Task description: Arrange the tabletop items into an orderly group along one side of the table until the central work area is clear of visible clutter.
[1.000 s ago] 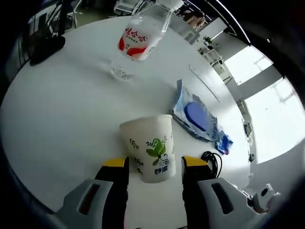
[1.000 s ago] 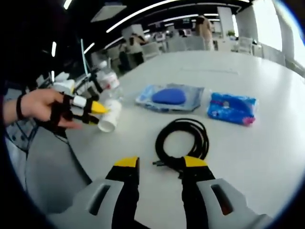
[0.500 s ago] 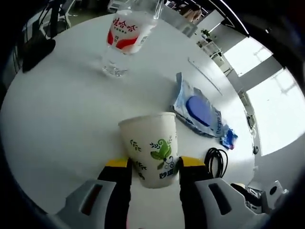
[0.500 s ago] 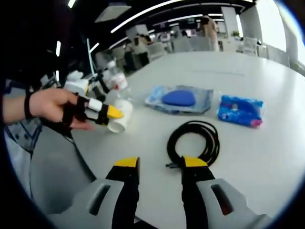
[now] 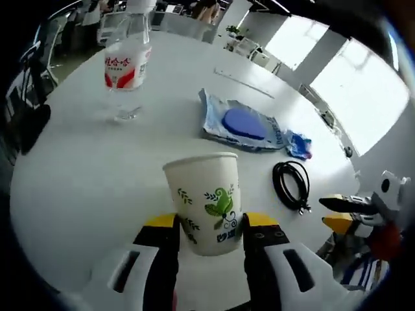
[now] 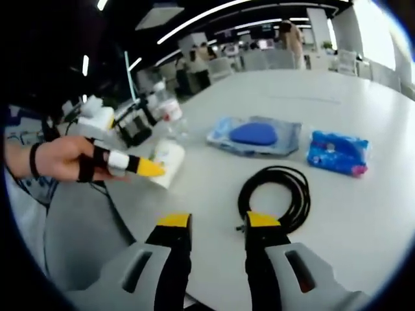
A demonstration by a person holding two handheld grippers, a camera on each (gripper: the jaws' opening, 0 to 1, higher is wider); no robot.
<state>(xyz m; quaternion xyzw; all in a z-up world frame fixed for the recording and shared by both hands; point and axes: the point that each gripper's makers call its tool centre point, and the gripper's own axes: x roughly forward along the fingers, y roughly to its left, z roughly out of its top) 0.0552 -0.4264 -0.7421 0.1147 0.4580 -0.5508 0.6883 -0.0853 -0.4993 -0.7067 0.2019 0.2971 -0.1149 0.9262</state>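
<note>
chairs [image 6: 256, 60] far past the table | people standing [image 6: 290, 40] far off | ceiling light strips [image 6: 194, 23] | bright windows [image 5: 353, 97] right

A broad white surface [image 5: 78, 175] curves away toward bright windows [image 5: 337, 71] that wash out the far side. Overhead, long ceiling light strips [image 6: 194, 23] glow against a dark ceiling, and office chairs [image 6: 249, 59] stand beyond the surface.

Probably an office: ceiling light strips [image 6: 194, 29], background desks [image 6: 259, 59].
</note>
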